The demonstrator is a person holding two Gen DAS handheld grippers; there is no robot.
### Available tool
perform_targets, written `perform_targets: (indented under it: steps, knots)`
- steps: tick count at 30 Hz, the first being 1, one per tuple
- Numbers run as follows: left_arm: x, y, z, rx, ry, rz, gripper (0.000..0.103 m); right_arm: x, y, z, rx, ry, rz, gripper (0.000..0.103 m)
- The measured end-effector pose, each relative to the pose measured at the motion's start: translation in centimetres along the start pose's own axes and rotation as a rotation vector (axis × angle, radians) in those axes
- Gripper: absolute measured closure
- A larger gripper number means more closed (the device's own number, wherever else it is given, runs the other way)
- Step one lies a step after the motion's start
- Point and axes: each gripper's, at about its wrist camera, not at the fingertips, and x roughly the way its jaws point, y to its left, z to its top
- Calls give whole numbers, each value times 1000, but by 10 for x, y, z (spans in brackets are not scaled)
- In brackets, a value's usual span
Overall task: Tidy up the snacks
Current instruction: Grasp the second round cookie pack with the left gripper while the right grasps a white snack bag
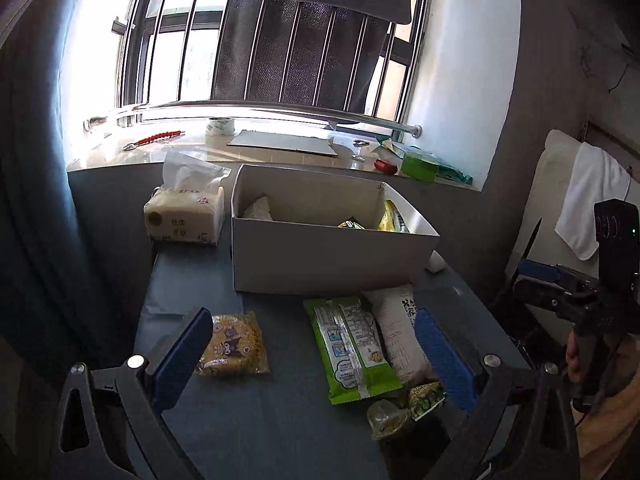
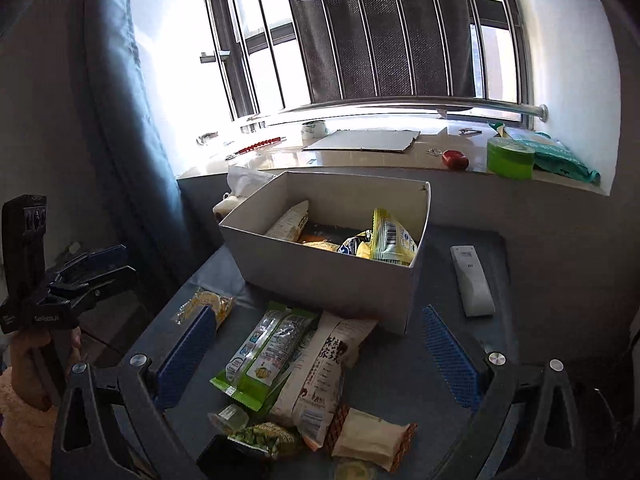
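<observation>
The loose snacks lie low in both frames on the dark grey bench (image 1: 280,420), in front of the open white cardboard box (image 1: 332,256) at frame centre, which already holds several packets. The long green-and-white foil snack packet (image 1: 352,350) lies flat, touching the white printed paper-look pouch (image 1: 398,334) on its right. Both look light, soft and crinkly, probably slippery; I would pinch them across the narrow middle or by a sealed end, gently, since the contents may crush. The small yellow cartoon-printed biscuit packet (image 1: 233,344) lies apart at lower left, just beside one blue finger pad. Lower still sit a small clear jelly cup (image 1: 388,420) and a green pea packet (image 1: 426,400).

The left tool (image 1: 316,354) is spread wide and empty; the right tool (image 2: 320,356) likewise gapes wide over the pile, holding nothing.

A tissue pack (image 1: 186,216) stands left of the box.
</observation>
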Motion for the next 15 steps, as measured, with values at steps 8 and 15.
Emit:
perform_targets:
  steps: [8,15]
  knots:
    - [-22,-8,-55,-72,36,-28,0,-18,-22,-82,170,59,-13,0]
    - [-23,-13,-67,-72,50,-24,0,-18,-31,-97,220,71,-4,0]
